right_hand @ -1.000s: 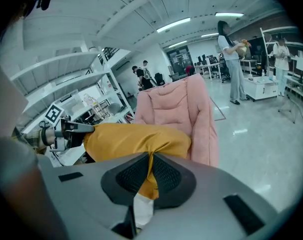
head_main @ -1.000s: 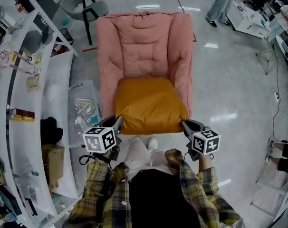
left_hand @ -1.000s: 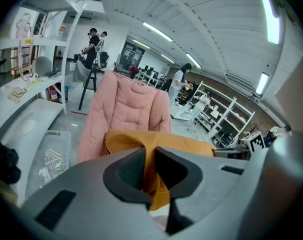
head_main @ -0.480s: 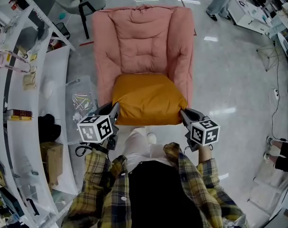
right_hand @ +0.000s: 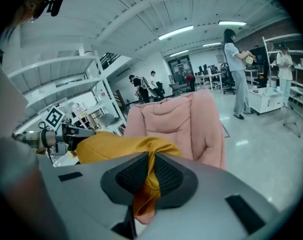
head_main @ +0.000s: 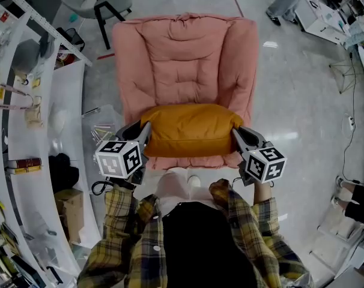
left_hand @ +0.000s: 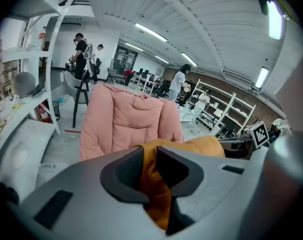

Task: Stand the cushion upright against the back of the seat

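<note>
We reckon the cushion [head_main: 191, 128] soft and light; right claw [head_main: 238, 136] pinches its corner, left claw [head_main: 144, 132] opening, fabric between

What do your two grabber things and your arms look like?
The left gripper and right gripper are grey, with two pointed jaws lined with bumpy black pads. Each carries a white cube with black square markers. A black cable loops below the left one. The sleeves are yellow and dark plaid. The left gripper's jaws are opening, with the orange cushion between them.
</note>
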A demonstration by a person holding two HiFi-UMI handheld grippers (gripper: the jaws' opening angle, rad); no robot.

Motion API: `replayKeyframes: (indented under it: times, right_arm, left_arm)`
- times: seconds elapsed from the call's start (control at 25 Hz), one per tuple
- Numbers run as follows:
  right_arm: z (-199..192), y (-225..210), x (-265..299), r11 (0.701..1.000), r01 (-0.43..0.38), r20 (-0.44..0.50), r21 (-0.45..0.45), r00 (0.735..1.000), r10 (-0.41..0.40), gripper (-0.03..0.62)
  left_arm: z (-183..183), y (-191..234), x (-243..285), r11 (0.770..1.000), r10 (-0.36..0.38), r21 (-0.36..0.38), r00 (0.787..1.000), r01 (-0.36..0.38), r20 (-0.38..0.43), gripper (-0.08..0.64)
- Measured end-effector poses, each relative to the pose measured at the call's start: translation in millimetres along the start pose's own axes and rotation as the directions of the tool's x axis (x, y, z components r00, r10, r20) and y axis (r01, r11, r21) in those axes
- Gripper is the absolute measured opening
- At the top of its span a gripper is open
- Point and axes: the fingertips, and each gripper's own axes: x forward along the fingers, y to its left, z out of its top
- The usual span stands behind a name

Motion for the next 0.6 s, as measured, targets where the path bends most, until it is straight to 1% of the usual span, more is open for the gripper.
replayKeyframes:
  times: [0.12,0.32,0.52,0.6]
  right_arm:
    - [35,-17,25,1.000,0.014,0.019,0.008,1.000,-0.014,0.041]
    - [84,-45,68,0.998,0.053,0.050,0.022,0.997,-0.054,0.041]
    - [118,-66,103,0.996,0.077,0.069,0.035,0.994,-0.079,0.041]
    - [128,-75,112,0.996,0.083,0.072,0.039,0.994,-0.085,0.041]
  left_arm:
    - [30,14,27,1.000,-0.001,0.027,1.000,0.001,-0.021,0.078]
    - [73,36,70,0.999,-0.025,0.020,0.998,0.026,-0.054,0.084]
    - [104,56,107,0.999,-0.046,0.025,0.996,0.048,-0.072,0.092]
    - [114,59,118,0.999,-0.043,0.019,0.996,0.045,-0.084,0.094]
